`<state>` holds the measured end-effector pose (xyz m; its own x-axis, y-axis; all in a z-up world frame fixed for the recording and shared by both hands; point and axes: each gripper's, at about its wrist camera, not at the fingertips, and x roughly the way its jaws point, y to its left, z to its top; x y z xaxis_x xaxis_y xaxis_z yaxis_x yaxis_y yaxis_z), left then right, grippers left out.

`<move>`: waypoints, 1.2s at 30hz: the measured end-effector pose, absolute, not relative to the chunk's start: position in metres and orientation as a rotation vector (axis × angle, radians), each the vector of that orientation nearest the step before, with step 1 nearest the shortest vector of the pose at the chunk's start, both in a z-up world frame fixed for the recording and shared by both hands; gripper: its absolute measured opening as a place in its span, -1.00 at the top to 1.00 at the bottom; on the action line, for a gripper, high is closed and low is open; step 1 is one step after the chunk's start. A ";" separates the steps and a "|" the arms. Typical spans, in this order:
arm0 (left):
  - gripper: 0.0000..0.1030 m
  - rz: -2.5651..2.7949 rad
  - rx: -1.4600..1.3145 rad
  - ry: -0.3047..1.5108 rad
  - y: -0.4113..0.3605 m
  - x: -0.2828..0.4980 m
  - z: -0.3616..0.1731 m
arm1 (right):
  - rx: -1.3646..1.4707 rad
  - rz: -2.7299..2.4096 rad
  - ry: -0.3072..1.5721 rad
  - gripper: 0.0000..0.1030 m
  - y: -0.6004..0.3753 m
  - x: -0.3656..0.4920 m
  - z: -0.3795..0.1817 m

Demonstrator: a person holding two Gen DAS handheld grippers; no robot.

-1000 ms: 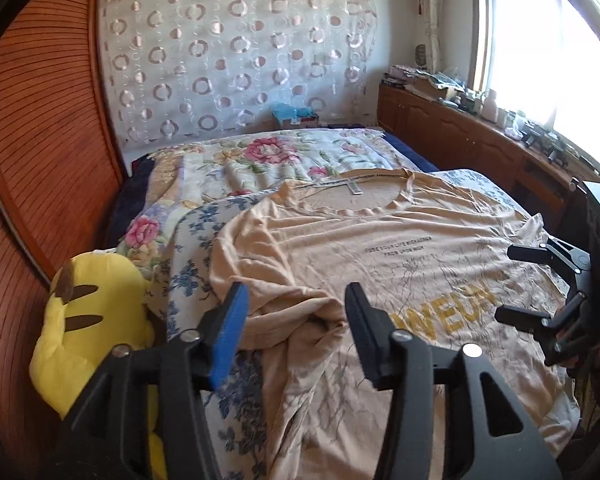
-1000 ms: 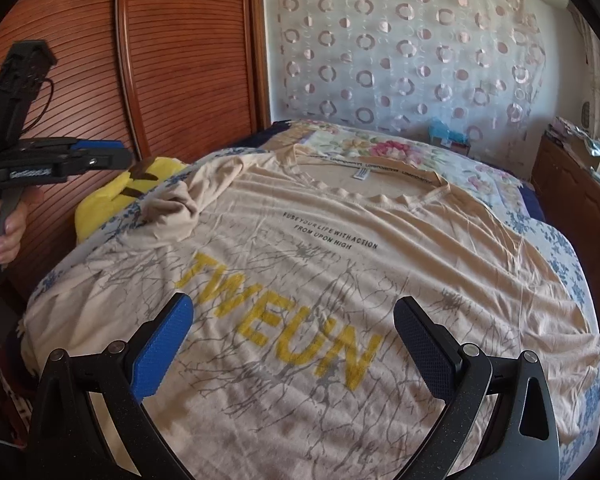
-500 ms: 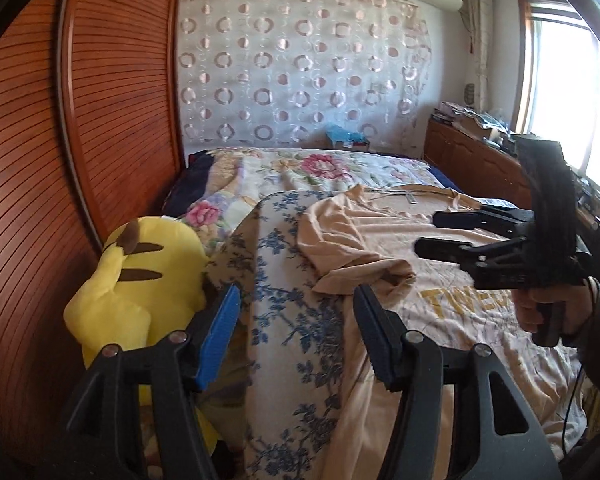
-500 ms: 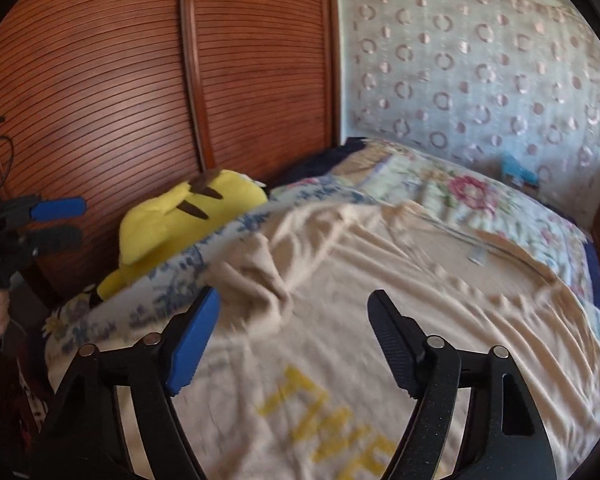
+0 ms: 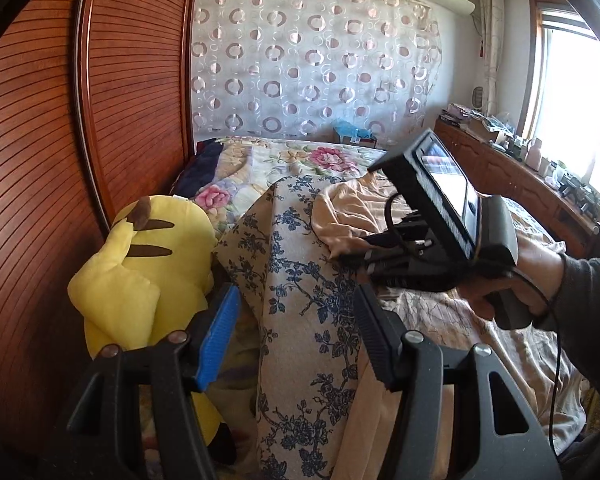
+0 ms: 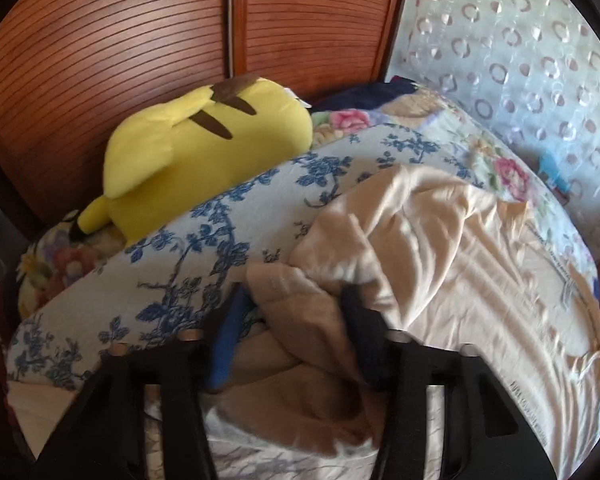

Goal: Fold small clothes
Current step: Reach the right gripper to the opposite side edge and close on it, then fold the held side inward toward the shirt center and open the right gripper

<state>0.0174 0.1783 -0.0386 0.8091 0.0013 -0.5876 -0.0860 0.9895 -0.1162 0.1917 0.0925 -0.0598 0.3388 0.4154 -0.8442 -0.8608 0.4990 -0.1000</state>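
The beige T-shirt [image 6: 440, 240] is lying on the bed, over the blue-flowered bedspread [image 6: 204, 240], with its sleeve [image 6: 296, 296] bunched into a loose hump at the shirt's left edge. A second ago this sleeve was lying untouched while the shirt's yellow lettering filled the right wrist view; that lettering is no longer showing there, and only folds of beige cloth are filling the frame.

The right gripper [image 6: 294, 316] is now sitting around the bunched sleeve, its blue pad on one side and its black pad on the other, with cloth between them. The fingers are narrower than half a second ago, when they were spread wide above the shirt, but the picture is blurred and I cannot tell whether they are already pinching the fabric. In the left wrist view the right gripper [image 5: 350, 246] is showing with its tips at the sleeve [image 5: 340, 220], held by the right hand [image 5: 516, 276]; a second earlier it was hanging at the far right of that view, away from the sleeve.

The left gripper [image 5: 296, 340] is hovering with its fingers spread apart and nothing between them, over the bedspread [image 5: 300, 300] rather than over the shirt as before. The yellow plush toy [image 5: 140, 272] is lying beside the bedspread, against the wooden slatted doors [image 5: 40, 160].
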 end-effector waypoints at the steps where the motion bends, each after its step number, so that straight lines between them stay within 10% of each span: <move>1: -0.13 0.048 -0.139 0.628 0.178 0.017 -0.039 | -0.607 0.897 0.866 0.87 0.092 0.193 -0.058; 21: -0.13 -0.003 -0.134 0.660 0.150 0.038 -0.051 | -0.322 0.588 0.763 0.71 -0.049 0.242 -0.006; 25: -0.13 -0.012 -0.131 0.674 0.145 0.046 -0.055 | -0.279 0.682 0.755 0.01 -0.045 0.246 -0.010; 36: -0.13 -0.023 -0.127 0.743 0.136 0.057 -0.079 | -0.402 0.714 0.907 0.00 -0.015 0.295 -0.065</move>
<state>0.0569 0.1357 -0.0791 0.7365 -0.0664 -0.6732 -0.0238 0.9920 -0.1238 0.2951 -0.0151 -0.0655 0.4124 0.3883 -0.8241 -0.7101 0.7037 -0.0238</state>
